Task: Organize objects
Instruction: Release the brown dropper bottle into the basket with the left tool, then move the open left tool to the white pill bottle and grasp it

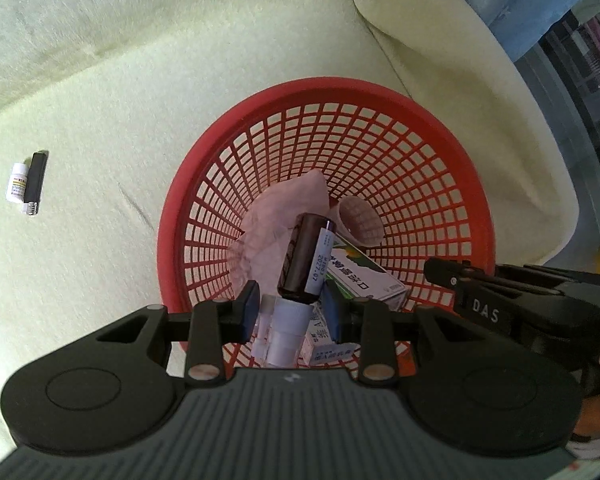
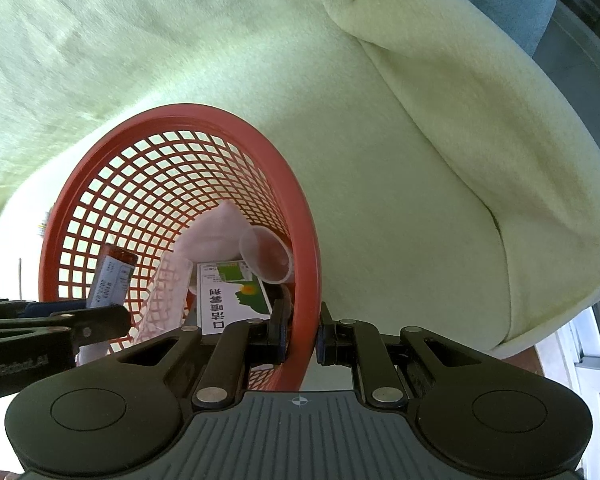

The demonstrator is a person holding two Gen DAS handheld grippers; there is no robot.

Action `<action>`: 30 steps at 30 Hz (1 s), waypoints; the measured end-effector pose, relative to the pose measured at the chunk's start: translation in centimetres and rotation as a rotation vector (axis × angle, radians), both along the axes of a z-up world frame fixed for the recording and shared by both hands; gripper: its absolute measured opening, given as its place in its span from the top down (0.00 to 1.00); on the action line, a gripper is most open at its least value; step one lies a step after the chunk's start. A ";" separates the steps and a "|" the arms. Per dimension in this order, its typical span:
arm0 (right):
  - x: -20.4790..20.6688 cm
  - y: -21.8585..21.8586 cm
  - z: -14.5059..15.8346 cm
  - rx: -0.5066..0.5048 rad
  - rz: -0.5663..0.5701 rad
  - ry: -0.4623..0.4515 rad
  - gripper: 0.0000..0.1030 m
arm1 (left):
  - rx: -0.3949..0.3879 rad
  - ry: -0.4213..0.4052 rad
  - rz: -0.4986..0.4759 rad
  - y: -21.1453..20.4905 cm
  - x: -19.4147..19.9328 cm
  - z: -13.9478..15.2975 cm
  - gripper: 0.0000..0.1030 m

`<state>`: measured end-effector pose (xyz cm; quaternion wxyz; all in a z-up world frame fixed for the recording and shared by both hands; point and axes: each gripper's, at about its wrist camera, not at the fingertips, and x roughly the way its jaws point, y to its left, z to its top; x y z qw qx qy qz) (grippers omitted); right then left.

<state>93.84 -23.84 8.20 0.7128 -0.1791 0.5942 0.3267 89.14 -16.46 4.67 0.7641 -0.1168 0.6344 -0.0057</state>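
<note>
Two grippers: both over the red basket.
Left gripper: clamped on brown bottle at its white cap, above the basket's near edge.
Right gripper: clamped on the basket rim.
Handling: bottle likely glass, rigid, smooth, breakable; grip cap or body squarely.

Brown bottle, white cap, tilted above red mesh basket holding box, cup.
</note>
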 end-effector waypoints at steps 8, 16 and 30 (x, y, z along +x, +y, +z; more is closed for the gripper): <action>0.1 0.0 0.0 0.003 0.001 0.002 0.90 | 0.014 -0.002 -0.009 -0.8 0.4 -0.4 0.72; 0.0 0.0 0.2 0.002 -0.001 0.002 0.90 | 0.022 -0.046 -0.016 -1.1 0.6 0.7 0.49; 0.1 0.3 0.1 -0.009 -0.007 0.000 0.90 | 0.015 -0.166 0.016 3.1 -1.9 4.1 0.49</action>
